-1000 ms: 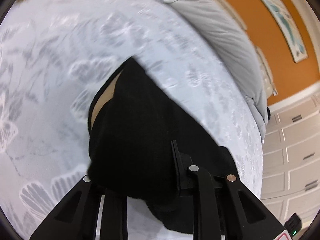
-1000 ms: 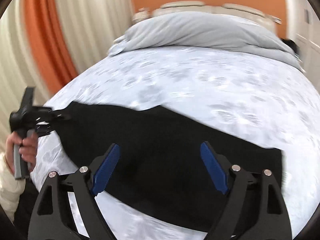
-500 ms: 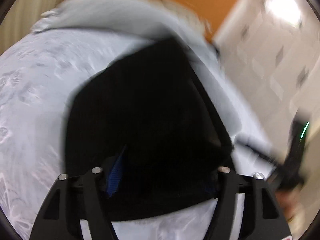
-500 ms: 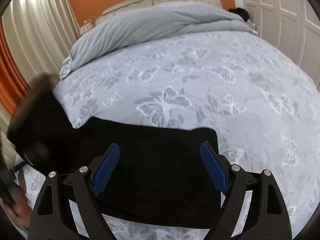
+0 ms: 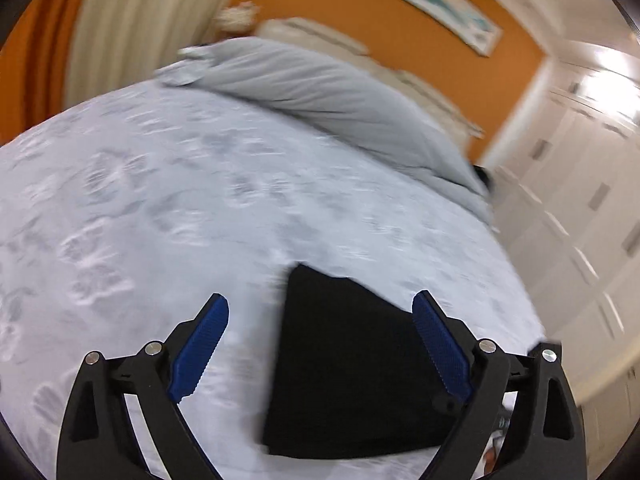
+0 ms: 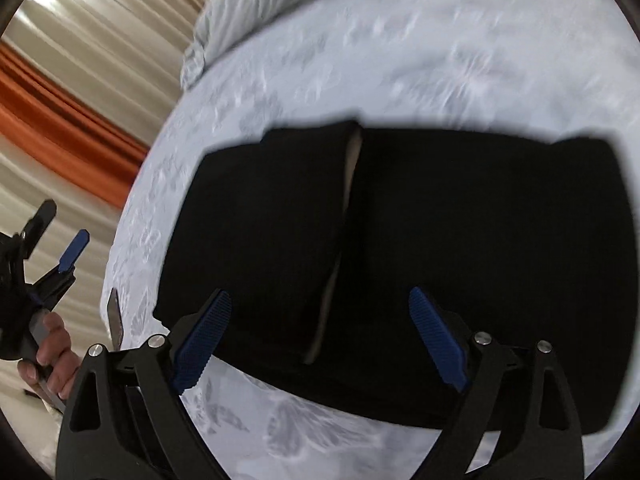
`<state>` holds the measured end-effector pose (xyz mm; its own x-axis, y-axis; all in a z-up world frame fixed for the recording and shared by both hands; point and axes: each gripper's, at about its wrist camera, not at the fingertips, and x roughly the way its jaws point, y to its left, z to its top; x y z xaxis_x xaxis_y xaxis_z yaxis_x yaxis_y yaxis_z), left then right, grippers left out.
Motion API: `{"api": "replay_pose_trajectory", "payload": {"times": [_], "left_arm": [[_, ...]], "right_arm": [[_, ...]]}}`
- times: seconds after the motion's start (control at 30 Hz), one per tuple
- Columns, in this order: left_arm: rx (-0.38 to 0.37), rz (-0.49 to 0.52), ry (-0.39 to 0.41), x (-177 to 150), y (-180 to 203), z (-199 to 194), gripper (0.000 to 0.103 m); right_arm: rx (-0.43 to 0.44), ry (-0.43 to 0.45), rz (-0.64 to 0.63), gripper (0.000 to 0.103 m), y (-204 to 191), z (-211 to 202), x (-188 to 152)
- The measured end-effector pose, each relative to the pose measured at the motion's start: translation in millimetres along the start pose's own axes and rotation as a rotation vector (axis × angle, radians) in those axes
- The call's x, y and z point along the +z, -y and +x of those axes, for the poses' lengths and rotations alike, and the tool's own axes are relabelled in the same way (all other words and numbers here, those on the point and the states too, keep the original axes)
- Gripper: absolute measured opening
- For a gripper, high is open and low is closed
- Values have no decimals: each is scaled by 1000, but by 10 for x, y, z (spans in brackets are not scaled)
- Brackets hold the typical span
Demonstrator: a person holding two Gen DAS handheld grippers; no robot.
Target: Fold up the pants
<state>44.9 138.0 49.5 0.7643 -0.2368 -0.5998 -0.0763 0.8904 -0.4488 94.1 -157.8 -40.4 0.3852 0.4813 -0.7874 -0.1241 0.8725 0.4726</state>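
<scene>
Right wrist view: black pants (image 6: 460,248) folded flat on the butterfly-print bedspread (image 6: 400,60), pale lining strip at the fold seam, long axis left-right across frame. Grey duvet (image 5: 320,92) bunched at the headboard; curtains (image 6: 80,40) left. Right gripper (image 6: 320,336) above the pants, jaws opening, nothing clamped. Left gripper (image 5: 320,344) opening too, empty, held by a hand (image 6: 52,356).

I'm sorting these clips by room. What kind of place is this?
Most likely a home bedroom: a bed with a butterfly-print cover, a grey duvet bunched at its head, and white wardrobe doors along the side wall.
</scene>
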Motion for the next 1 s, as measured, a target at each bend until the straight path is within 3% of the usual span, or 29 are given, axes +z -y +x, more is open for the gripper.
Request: {"api": "replay_pose_trajectory", "payload": {"times": [0.07,0.1,0.17,0.2,0.33,0.4,0.47,0.57,0.67,0.7,0.87,0.93,1.0], "left_arm": [[35,-43,-34,8,-132,44,91],[47,-70,-50,18,-216,91,91],[66,-93,-57,20,-283,138,91],[84,-93,-49,35,-307,152,91],[125,-100,4,70,-334,67,91],[102,-114,10,74,-321,28,91],[84,-107,-3,70,-265,76,91],[99,-58,-42,-8,-124,252,91],[91,-17,-117,-148,25,491,91],[82,-8,-143,-193,71,563,91],[-17,18,-256,-438,319,838,91],[-29,43,-275,-524,398,893,91],[-25,68,-280,-587,442,910,91]], "right_arm": [[-27,35,-55,75,-127,59,10],[-31,41,-84,43,-196,91,26],[-43,63,-97,29,-271,112,84],[-6,72,-97,15,-303,77,125],[84,249,-192,13,-667,-673,280],[52,328,-249,13,-730,-1106,279],[-51,372,-262,13,-561,-1396,230],[-276,292,-176,14,70,-1318,141],[-353,89,-24,15,774,-842,31],[-328,84,-3,21,882,-786,2],[-205,154,15,24,845,-1098,57],[-172,153,43,44,915,-1104,129],[-156,119,66,46,979,-983,193]]}}
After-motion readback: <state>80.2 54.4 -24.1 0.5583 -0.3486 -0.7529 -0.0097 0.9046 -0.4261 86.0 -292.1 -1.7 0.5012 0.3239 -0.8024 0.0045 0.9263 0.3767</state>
